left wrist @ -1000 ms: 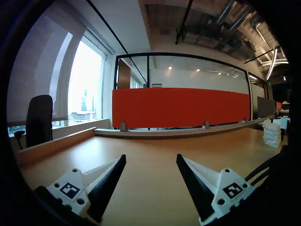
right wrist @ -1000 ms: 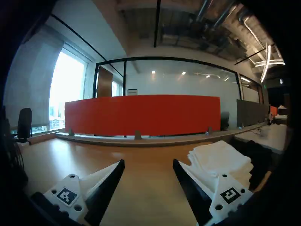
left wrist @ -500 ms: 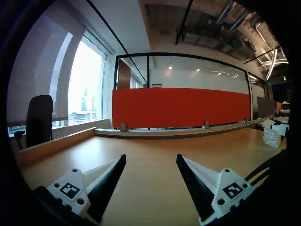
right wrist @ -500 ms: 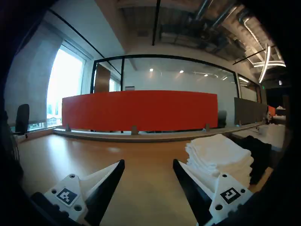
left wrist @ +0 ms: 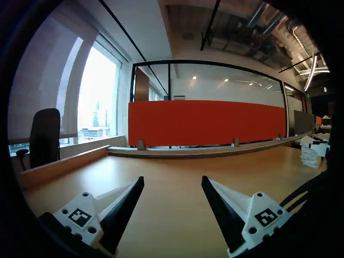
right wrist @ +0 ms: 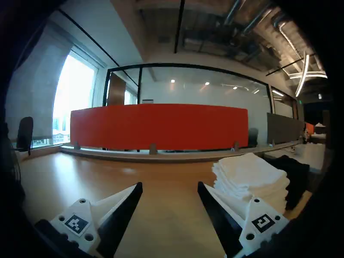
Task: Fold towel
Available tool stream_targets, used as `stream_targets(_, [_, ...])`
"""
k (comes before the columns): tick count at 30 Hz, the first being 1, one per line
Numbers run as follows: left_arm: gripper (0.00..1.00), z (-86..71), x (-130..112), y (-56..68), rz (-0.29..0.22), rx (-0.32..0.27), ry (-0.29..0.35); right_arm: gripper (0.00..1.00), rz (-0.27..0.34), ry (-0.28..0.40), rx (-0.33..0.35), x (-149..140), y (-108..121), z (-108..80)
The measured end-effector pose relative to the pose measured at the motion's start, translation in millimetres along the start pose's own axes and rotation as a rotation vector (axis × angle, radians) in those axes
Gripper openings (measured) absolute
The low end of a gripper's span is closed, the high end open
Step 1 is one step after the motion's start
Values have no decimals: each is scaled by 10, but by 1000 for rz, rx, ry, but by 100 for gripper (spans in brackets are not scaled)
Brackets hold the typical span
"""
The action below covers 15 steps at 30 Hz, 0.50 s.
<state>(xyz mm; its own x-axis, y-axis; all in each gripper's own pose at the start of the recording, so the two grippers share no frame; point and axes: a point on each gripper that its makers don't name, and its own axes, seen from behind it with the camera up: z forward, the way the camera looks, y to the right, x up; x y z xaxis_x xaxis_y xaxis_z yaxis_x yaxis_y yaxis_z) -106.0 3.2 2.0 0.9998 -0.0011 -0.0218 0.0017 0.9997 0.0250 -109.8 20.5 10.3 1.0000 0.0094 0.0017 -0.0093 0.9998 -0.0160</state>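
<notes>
A stack of folded white towels (right wrist: 251,178) sits on the wooden table (right wrist: 167,206) just right of my right gripper (right wrist: 168,194), which is open and holds nothing. The same white towel stack (left wrist: 310,155) appears at the far right edge of the left gripper view, with the other gripper's white marked body (left wrist: 320,146) by it. My left gripper (left wrist: 172,189) hovers low over the bare wooden table (left wrist: 172,172), open and holding nothing.
A black cloth pile (right wrist: 294,176) lies behind the towel stack. An orange divider panel (left wrist: 206,122) runs along the table's far edge. A black office chair (left wrist: 43,137) stands at the left by the window.
The right gripper moved lower and nearer to the towel stack, then held almost steady. In the left gripper view the other gripper shifted slightly by the stack; the left gripper stayed still.
</notes>
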Motion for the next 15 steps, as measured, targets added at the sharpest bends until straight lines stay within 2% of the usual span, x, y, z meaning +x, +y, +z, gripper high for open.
stream_targets(15, [99,2,-1,-5,0,0,0,99,2,13,9,31,-22,-33])
